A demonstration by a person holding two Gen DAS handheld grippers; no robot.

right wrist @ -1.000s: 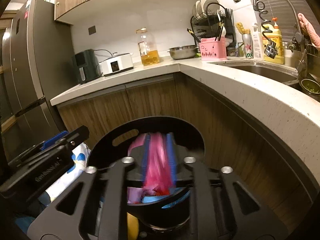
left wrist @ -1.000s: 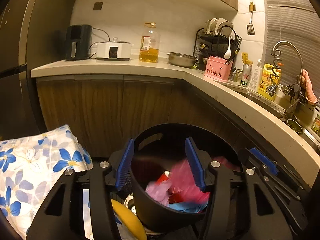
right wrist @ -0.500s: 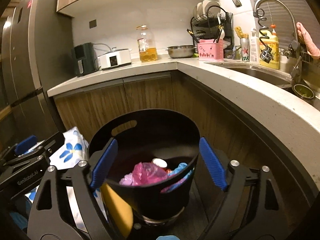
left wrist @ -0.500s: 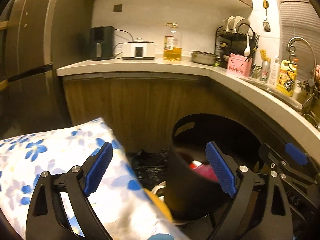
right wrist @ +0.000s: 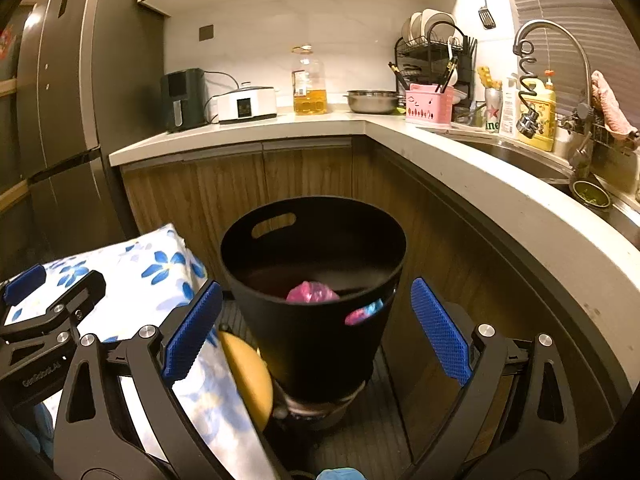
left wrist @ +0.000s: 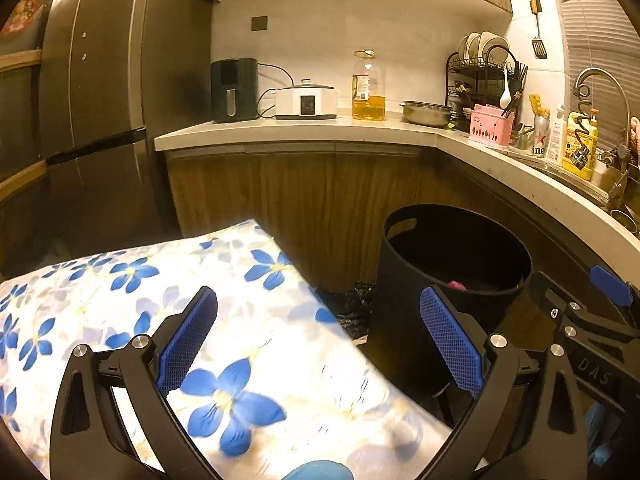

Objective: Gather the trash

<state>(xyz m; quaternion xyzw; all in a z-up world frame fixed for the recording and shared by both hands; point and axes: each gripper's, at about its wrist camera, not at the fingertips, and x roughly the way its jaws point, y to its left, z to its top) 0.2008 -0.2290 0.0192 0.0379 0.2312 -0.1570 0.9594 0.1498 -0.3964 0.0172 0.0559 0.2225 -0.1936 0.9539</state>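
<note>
A black bin (right wrist: 316, 336) stands on the floor by the cabinets and holds a pink plastic bag (right wrist: 312, 292) with other scraps. In the left wrist view the bin (left wrist: 452, 264) is to the right, only a bit of pink (left wrist: 456, 284) showing over its rim. My right gripper (right wrist: 316, 330) is drawn back in front of the bin, its jaws opening wide; the bin shows between the blue pads (right wrist: 438, 330), which do not touch it. My left gripper (left wrist: 320, 340) hangs over a flowered cloth (left wrist: 200, 280), jaws opening, nothing held.
A wooden-fronted corner counter (right wrist: 480, 184) wraps behind and to the right of the bin, with a sink (right wrist: 520, 152) at the right. A tall fridge (left wrist: 100, 120) stands at the left. A yellow round thing (right wrist: 248, 372) lies between cloth and bin.
The right jaws let go of the pink bag, which now lies in the bin. Both grippers opened wide and drew back; the left swung left over the flowered cloth.
</note>
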